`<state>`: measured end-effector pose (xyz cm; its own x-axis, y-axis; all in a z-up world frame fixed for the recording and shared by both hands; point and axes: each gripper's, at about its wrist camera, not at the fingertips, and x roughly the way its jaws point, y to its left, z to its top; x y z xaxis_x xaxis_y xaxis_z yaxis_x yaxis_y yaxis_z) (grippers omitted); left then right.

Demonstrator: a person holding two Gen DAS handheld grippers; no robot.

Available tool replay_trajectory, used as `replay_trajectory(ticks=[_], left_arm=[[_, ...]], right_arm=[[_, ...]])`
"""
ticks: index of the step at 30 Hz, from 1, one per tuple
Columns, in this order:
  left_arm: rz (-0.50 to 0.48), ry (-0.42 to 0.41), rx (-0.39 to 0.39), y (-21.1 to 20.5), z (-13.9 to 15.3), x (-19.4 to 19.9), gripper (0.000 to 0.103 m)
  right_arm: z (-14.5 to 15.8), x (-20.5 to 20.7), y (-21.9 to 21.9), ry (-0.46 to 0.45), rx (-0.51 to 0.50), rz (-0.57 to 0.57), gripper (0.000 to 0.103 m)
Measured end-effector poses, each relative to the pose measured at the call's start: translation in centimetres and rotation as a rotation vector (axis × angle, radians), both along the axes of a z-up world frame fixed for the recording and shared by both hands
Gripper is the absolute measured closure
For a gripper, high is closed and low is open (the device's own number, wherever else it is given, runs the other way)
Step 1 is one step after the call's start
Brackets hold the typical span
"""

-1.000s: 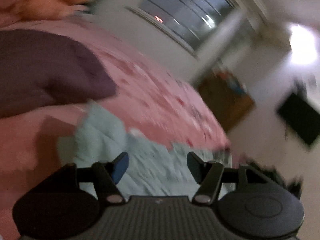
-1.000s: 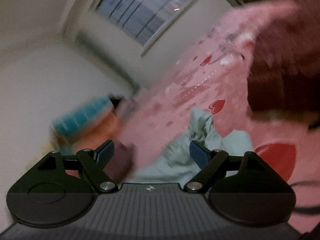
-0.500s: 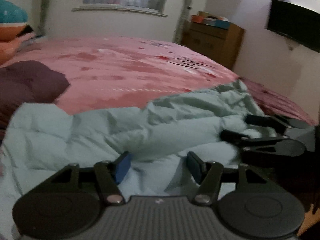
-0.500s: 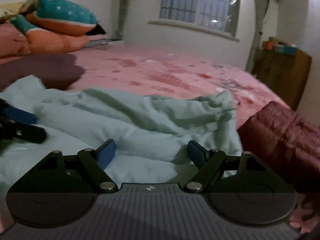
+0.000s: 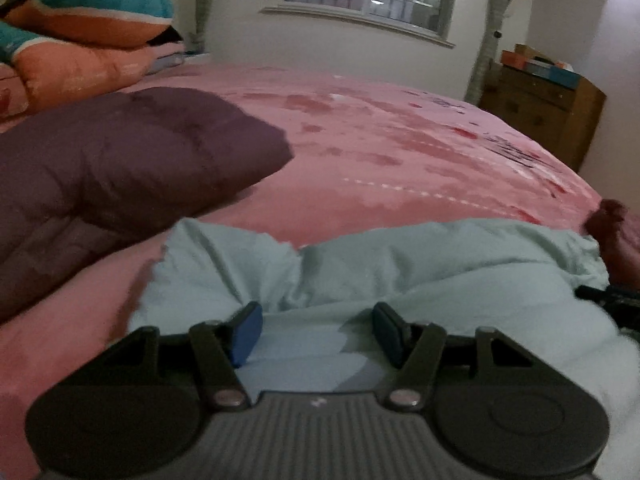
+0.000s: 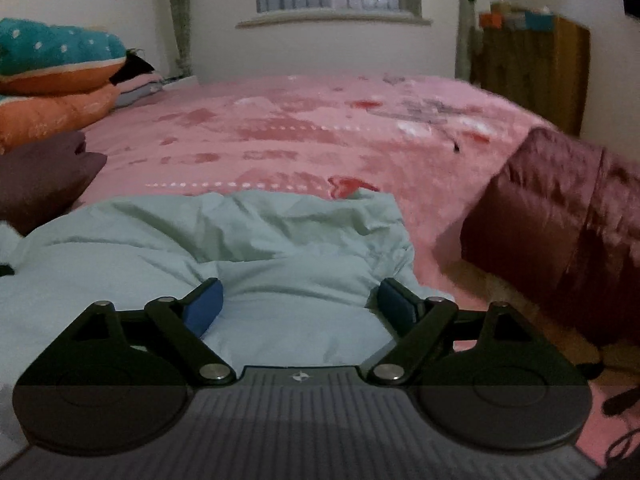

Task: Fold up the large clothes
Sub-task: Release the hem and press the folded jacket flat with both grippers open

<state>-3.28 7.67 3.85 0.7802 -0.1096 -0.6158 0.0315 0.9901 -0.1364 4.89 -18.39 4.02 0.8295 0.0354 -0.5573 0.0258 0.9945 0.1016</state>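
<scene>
Both views, tilted and blurred a second ago, now sit level and low over the bed [image 6: 304, 136]. The left tool [image 5: 316, 336] and right tool [image 6: 300, 308] are closer to the crumpled pale green garment [image 6: 248, 240], whose folds now lie between their spread blue pads [image 5: 246, 334].

On the bed [image 6: 320, 136] lie one pale green garment [image 6: 256, 240], one purple quilt [image 5: 120, 160], one maroon cover [image 6: 560, 208] and two stacked pillows [image 6: 52, 80].

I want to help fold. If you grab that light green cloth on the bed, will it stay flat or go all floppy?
Probably floppy: the green cloth lies crumpled in soft folds. It likely sags between the open grippers. It looks thin, so likely light.
</scene>
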Motion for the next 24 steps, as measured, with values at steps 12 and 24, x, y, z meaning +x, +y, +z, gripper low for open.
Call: replay_trajectory(ticks=[12, 24], left_arm=[[0.003, -0.043, -0.072, 1.3, -3.2, -0.7, 0.040], [-0.003, -0.061, -0.063, 1.1, -3.7, -0.8, 0.039]], right_arm=[[-1.9, 1.6, -0.2, 0.050, 0.039, 0.007, 0.000], [-2.0, 1.4, 0.4, 0.031, -0.003, 0.006, 0.000]])
